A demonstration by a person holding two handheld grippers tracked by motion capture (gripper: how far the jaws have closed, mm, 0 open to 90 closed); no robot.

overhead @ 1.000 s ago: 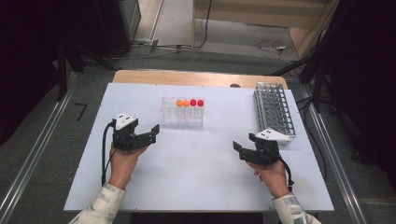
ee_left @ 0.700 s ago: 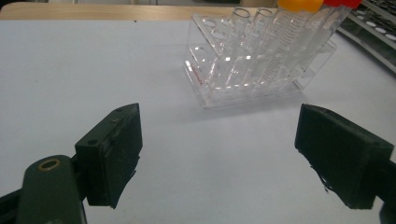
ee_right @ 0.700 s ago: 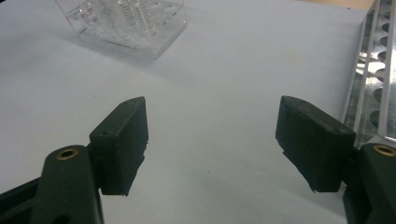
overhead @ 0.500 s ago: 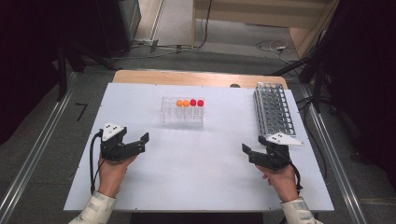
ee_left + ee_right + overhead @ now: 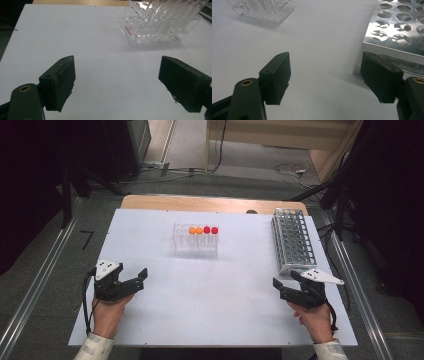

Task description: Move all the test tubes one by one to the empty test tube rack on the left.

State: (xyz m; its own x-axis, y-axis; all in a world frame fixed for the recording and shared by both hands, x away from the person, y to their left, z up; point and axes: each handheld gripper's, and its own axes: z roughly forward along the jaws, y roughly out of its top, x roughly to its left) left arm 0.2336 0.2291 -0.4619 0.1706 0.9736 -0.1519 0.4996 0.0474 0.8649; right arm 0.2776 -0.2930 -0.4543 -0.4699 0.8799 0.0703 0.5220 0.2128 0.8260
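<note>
A clear plastic tube rack [image 5: 195, 240] stands at the middle back of the white table [image 5: 210, 315], holding several tubes with orange and red caps [image 5: 203, 230]. A perforated metal rack [image 5: 292, 240] lies at the right. My left gripper [image 5: 139, 279] rests low at the front left, open, nothing between its fingers [image 5: 58, 82]; the clear rack [image 5: 160, 25] lies ahead of it to the right. My right gripper [image 5: 285, 281] sits at the front right, open and holding nothing, just in front of the metal rack's near corner [image 5: 397, 32].
A wooden strip [image 5: 210, 204] runs along the table's far edge. Metal rails [image 5: 35, 285] flank the table on both sides, and cables lie on the floor behind. The clear rack [image 5: 262, 10] appears far off in the right gripper view.
Both hands have drawn back toward the table's front edge and outward, the left one leftward and the right one rightward. Both grippers stay open with nothing between the jaws.
</note>
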